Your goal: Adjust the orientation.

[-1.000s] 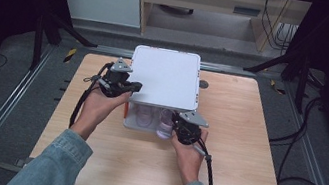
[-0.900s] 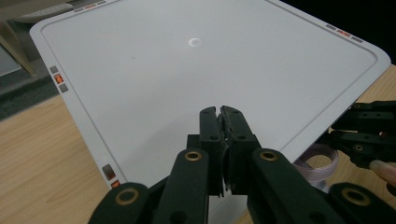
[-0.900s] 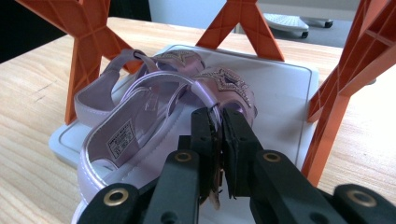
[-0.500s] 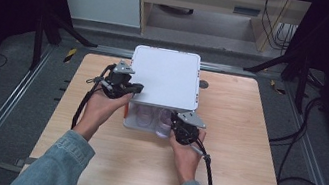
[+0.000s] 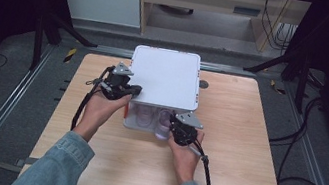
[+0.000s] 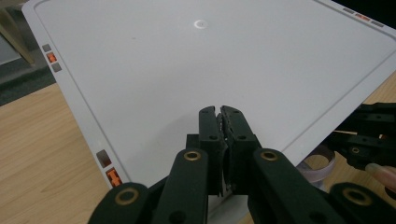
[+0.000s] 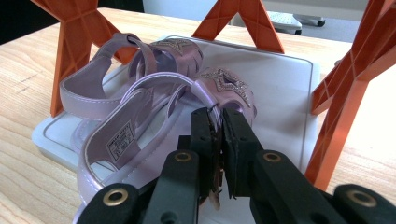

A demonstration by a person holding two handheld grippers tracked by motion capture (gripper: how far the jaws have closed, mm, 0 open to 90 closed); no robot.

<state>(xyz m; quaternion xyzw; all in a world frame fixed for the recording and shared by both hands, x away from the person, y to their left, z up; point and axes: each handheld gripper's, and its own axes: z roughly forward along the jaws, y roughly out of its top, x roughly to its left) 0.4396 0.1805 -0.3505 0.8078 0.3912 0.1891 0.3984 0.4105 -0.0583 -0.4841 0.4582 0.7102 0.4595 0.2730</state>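
Wooden table (image 5: 246,136) holds your white shoe rack (image 5: 165,75). Your right gripper (image 7: 218,122) pinches a purple sandal (image 7: 140,126) on the bottom shelf; it isn't out yet. Your left gripper (image 6: 219,122), clenched on nothing, rests on top.

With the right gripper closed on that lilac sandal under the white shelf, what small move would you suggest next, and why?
Probably draw the right gripper gently back toward the table's near edge. Its jaws are shut on a strap of the nearer lilac sandal, which lies on the lower tray between orange supports, while the left gripper, shut, rests on the white top shelf.
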